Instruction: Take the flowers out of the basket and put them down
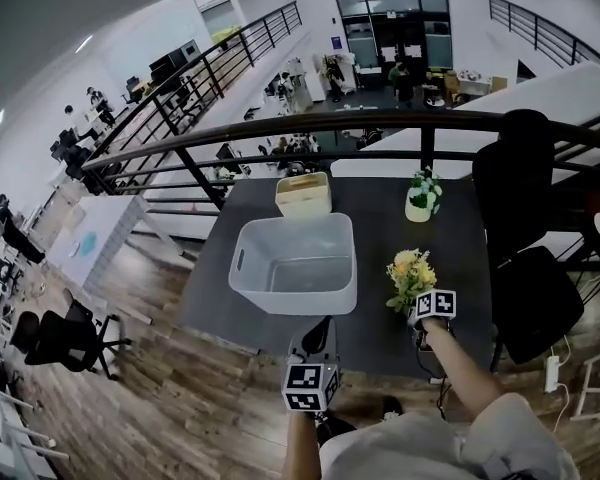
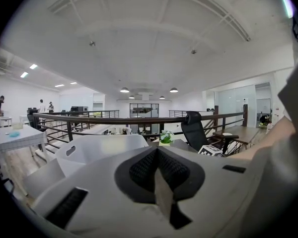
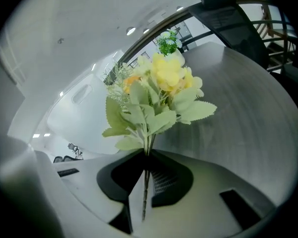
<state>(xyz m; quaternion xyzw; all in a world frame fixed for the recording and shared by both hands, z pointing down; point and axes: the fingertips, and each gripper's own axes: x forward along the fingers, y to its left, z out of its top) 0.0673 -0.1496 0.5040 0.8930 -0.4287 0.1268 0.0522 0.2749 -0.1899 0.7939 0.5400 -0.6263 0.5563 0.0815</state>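
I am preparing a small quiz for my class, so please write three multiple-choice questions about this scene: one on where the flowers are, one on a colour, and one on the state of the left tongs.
1. Where are the flowers?
A) inside the basket
B) beside the basket, over the table
C) on the floor

2. What colour are the blooms?
A) red
B) blue
C) yellow

3. How do the left tongs stand?
A) shut, with nothing between them
B) wide open
C) shut on a stem

Answers:
1 B: the right tongs hold the stems to the right of the basket, which looks empty in the head view.
2 C: the head view and the right gripper view both show yellow blooms.
3 A: the left gripper view shows the jaws together with nothing between them.
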